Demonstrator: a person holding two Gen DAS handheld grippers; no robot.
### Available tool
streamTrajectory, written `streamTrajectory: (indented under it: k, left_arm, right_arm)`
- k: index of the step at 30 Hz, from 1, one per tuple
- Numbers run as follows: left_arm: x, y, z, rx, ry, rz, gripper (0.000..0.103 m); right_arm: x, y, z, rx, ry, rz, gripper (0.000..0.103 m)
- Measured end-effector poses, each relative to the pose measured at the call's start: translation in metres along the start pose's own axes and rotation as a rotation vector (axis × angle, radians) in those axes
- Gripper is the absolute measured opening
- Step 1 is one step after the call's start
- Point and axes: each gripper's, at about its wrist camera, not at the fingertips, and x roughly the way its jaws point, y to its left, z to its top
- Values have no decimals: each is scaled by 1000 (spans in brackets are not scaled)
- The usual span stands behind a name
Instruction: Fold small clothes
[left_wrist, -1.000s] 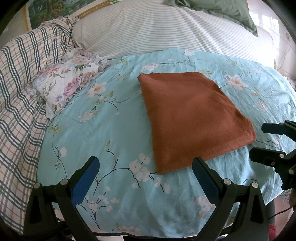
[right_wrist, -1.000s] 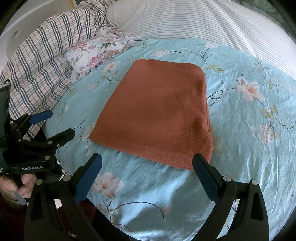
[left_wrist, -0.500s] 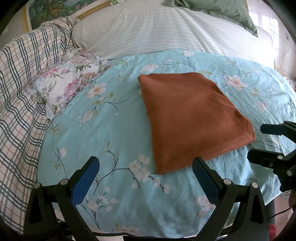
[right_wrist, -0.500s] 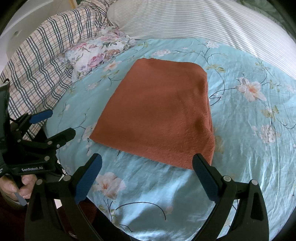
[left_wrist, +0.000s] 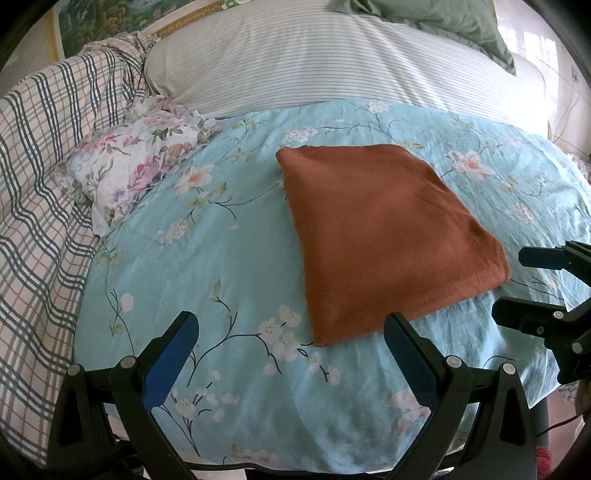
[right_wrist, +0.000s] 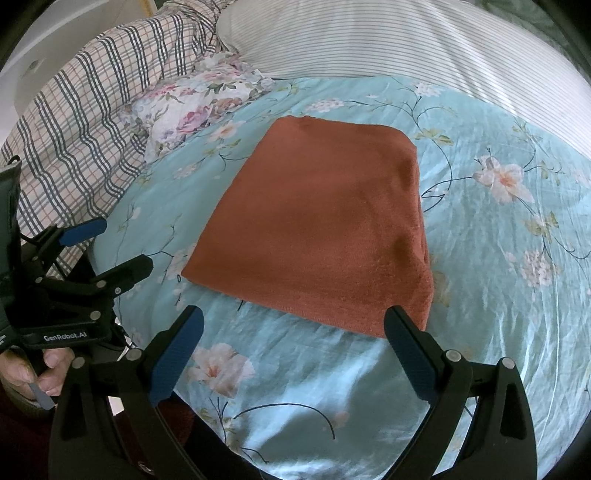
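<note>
Blue-padded and black, the left hand-held gripper (left_wrist: 291, 338) and the right hand-held gripper (right_wrist: 293, 332) both hang wide apart and empty over the near edge of the bed (left_wrist: 229, 258). Just beyond them the rust-brown cloth (right_wrist: 317, 229) lies flat on the floral cover, apparently folded into a neat rectangle. The approach seems in hand; next, each likely pinches a near corner. A floral bundle (left_wrist: 136, 177) lies farther left.

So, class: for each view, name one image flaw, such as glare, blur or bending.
Left wrist view: window glare washes out the upper right, and the striped pillow bows with fisheye bending. Right wrist view: sheen glares off the floral sheet near the lens; the rust-brown cloth stays sharp.
</note>
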Motion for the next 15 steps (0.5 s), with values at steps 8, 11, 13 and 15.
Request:
streamTrajectory:
  k: [8,11,13,15]
  left_arm:
    - [-1,-2,0,-3,0,-1,101]
    - [0,-3,0,-2,1,1,101]
    - [0,-5,0,-1,1,3,101]
    - [0,-6,1,0,2,8,101]
  right_arm:
    - [0,-1,0,-1,0,3,98]
    - [0,0,1,-3,0,4,98]
    - [0,0,1,-2,-1,5,98]
    - [1,0,1,0,0,3,98]
